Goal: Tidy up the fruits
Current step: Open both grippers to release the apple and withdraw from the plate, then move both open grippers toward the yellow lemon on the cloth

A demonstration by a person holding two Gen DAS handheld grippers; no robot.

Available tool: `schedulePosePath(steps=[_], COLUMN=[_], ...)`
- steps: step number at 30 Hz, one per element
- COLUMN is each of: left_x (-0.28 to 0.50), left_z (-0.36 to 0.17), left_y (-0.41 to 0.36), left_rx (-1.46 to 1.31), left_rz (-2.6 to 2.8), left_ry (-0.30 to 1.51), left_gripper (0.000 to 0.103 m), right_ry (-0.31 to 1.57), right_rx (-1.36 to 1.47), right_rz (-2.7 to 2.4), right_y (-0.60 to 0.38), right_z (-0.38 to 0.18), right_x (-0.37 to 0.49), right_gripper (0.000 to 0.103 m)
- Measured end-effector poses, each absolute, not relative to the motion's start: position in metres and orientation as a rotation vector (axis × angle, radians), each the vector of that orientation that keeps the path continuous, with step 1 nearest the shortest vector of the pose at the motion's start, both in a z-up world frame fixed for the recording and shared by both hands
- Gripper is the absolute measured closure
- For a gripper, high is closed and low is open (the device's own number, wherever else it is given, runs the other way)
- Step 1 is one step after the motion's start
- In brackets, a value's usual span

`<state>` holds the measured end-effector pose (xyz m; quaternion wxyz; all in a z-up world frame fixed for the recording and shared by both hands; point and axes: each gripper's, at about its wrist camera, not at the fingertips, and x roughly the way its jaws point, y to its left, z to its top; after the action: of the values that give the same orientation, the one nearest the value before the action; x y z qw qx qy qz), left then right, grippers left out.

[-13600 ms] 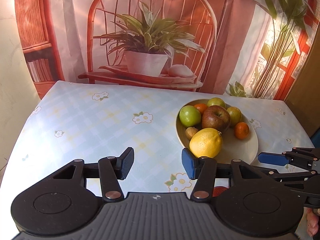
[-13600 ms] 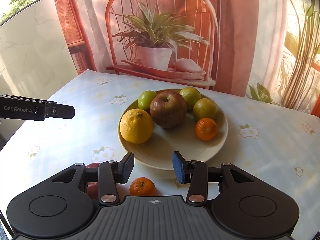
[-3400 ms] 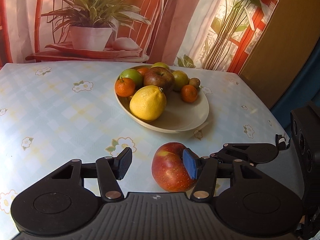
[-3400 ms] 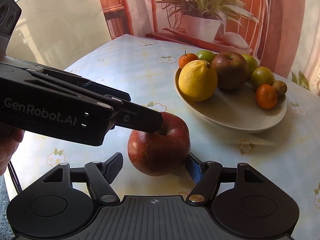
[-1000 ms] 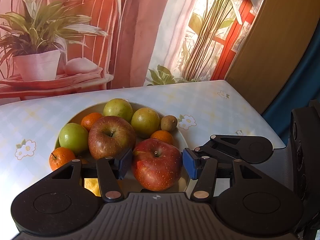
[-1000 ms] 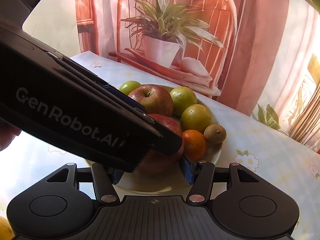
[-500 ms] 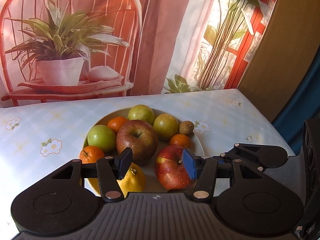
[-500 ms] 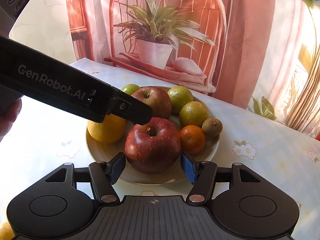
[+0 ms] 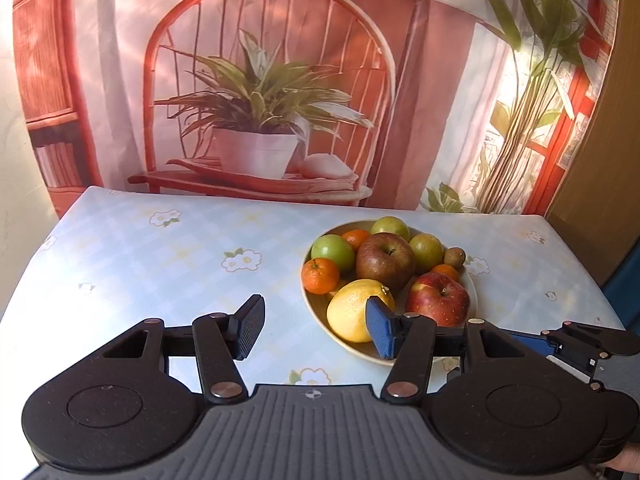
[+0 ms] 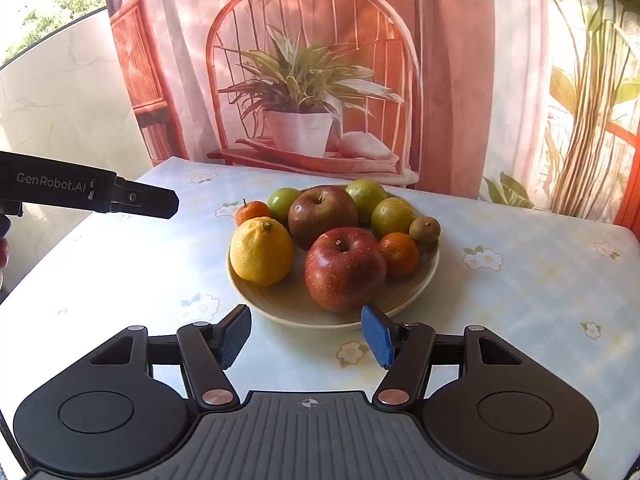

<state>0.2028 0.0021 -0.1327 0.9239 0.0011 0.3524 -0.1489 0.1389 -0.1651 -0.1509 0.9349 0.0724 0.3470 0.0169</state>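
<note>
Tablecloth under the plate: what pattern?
Pale blue check tablecloth with small white flowers, clearest in the right wrist view.

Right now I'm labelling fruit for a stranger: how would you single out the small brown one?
Find the shallow cream bowl on the floral tablecloth. At its far right rim, beside a small orange tangerine, sits the small round brown fruit: the smallest there, dull brown and rough-looking among glossy fruit.

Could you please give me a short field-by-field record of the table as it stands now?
surface: table with floral cloth
container: plate, holding all fruit in view
front fruit: red apple, beside lemon
behind: darker apple, green fruits, mandarins, one small brown fruit
left claw: open, empty
right claw: open, empty, just short of the plate
</note>
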Motion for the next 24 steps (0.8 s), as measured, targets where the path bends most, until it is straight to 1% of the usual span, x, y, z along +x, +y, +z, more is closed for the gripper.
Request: schedulePosePath(steps=[5, 14, 24], left_x=[0.179, 0.143, 0.125], left_z=[-0.131, -0.141, -0.151], left_y=[0.022, 0.04, 0.052], left_rx=[-0.012, -0.046, -0.043], left_rz=[-0.229, -0.204, -0.173], left_ry=[0.707, 0.714, 0.727], left_gripper=[0.045, 0.044, 0.044], right_ry=[0.696, 0.691, 0.681], right_rx=[0.173, 0.18, 0.159], right_rz=[0.034, 0.041, 0.073], right_y=[-0.147, -0.119, -0.094], right_z=[-0.146, -0.149, -0.149], right_x=[0.113, 0.078, 0.053], right_gripper=[0.042, 0.042, 0.041])
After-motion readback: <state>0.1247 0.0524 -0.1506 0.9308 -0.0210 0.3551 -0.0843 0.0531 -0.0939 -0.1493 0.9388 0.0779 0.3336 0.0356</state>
